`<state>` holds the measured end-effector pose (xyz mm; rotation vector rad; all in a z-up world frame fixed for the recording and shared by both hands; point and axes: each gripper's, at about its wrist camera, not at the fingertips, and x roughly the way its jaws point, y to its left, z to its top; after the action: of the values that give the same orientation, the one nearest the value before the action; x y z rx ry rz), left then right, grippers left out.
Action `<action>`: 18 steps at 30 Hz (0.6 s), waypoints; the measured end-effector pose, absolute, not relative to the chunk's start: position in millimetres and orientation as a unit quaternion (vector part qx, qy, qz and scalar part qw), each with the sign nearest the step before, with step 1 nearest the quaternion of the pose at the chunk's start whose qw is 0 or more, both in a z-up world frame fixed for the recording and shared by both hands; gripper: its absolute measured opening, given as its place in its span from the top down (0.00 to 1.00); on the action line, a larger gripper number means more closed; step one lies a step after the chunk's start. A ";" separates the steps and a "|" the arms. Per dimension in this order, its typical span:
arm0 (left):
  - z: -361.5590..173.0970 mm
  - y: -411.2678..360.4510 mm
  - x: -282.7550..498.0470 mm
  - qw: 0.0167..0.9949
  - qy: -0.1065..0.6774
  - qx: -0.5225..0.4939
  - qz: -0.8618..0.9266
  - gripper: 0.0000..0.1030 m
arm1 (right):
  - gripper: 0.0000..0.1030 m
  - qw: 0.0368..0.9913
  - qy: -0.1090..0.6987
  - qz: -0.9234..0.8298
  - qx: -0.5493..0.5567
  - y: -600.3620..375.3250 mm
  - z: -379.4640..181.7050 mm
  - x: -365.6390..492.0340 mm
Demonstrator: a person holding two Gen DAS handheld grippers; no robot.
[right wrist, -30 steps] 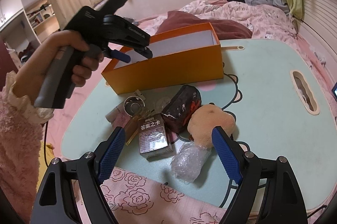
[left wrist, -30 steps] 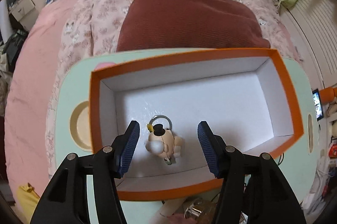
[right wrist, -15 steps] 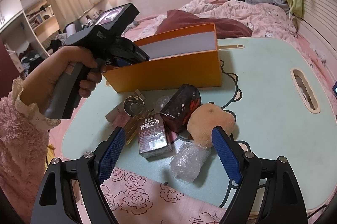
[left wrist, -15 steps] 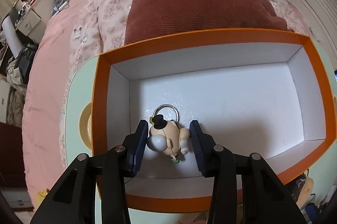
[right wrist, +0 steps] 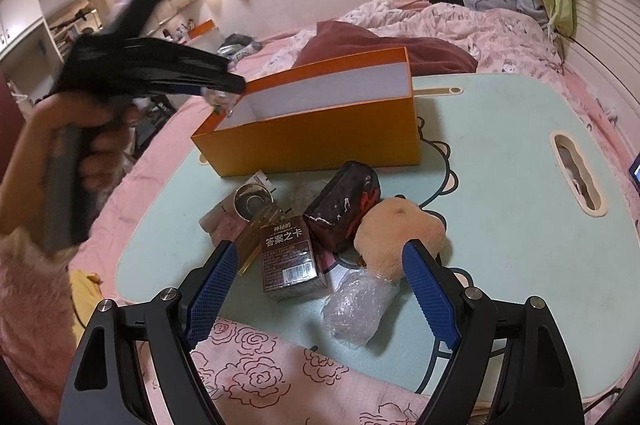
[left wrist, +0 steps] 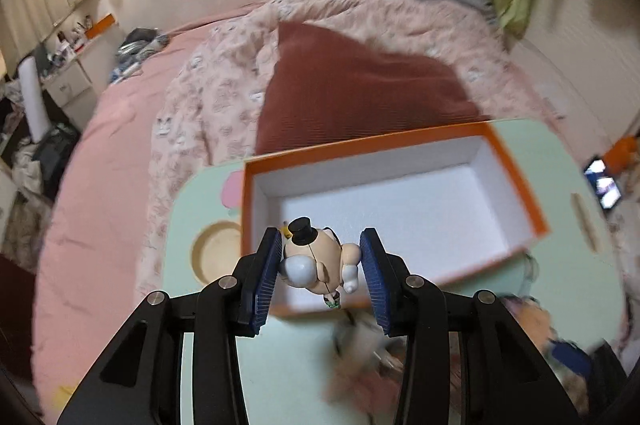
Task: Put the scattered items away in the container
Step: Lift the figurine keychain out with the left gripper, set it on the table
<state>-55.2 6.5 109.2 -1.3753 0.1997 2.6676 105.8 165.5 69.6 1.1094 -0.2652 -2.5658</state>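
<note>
My left gripper (left wrist: 320, 275) is shut on a small beige figurine keychain with a black top hat (left wrist: 314, 257) and holds it above the near left corner of the orange box (left wrist: 516, 181), whose white inside looks bare. In the right wrist view the left gripper (right wrist: 224, 91) hovers, blurred, at the box's (right wrist: 320, 141) left end. My right gripper (right wrist: 316, 295) is open and empty over the scattered pile: a brown card box (right wrist: 290, 261), a dark pouch (right wrist: 344, 205), a beige plush (right wrist: 396, 233), a bubble-wrap bundle (right wrist: 360, 305) and a round tin (right wrist: 252, 199).
The box and pile sit on a mint lap table (right wrist: 500, 209) with a handle slot (right wrist: 576, 177) at right and a cup hollow (left wrist: 216, 251) at left. The table rests on a pink bed with a maroon pillow (left wrist: 352, 93). A rose-print cloth (right wrist: 280, 373) lies at the near edge.
My left gripper closed on the figurine that lay in the box and lifted it up and back toward the box's near left corner. My right gripper stayed put.
</note>
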 end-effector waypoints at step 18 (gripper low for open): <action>30.9 -7.5 62.8 0.168 -0.024 -0.503 0.847 0.59 | 0.18 0.103 -0.124 -0.911 0.381 189.1 72.4 110.2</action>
<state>62.8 -7.5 30.9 -1.4312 -0.0670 2.4093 110.2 189.1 72.4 1.1239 -0.3645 -2.6874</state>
